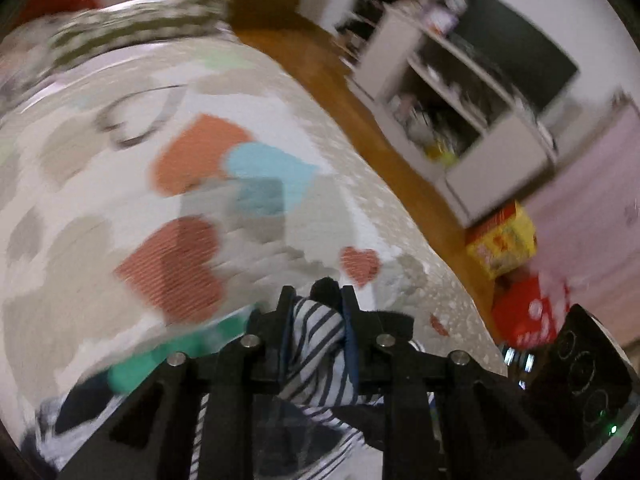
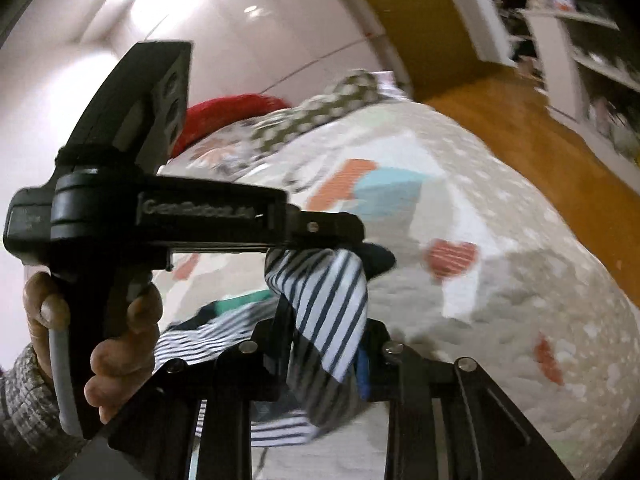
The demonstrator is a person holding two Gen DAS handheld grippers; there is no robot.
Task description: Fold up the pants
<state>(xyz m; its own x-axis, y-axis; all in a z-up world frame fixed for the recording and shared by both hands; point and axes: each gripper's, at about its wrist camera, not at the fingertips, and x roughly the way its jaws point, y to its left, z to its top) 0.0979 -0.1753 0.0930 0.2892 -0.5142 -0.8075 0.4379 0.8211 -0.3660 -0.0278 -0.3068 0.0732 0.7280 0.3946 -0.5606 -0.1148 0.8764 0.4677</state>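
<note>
The pants (image 1: pixel 316 344) are white with dark navy stripes. My left gripper (image 1: pixel 316 300) is shut on a bunch of their fabric, lifted above the bed. In the right wrist view my right gripper (image 2: pixel 324 344) is also shut on the striped pants (image 2: pixel 332 312), which hang between its jaws. The left gripper (image 2: pixel 356 248) shows there too, held by a hand just above and left, clamping the same cloth at its tip. More striped fabric and a green part (image 2: pixel 236 302) trail down toward the bed. Both views are motion-blurred.
The bed (image 1: pixel 328 184) has a white quilt with heart patterns. A dotted pillow (image 1: pixel 136 28) and a red cushion (image 2: pixel 236 108) lie at its far end. A wooden floor (image 1: pixel 332 80), white shelving (image 1: pixel 460 92) and yellow and red boxes (image 1: pixel 504 244) stand to the right.
</note>
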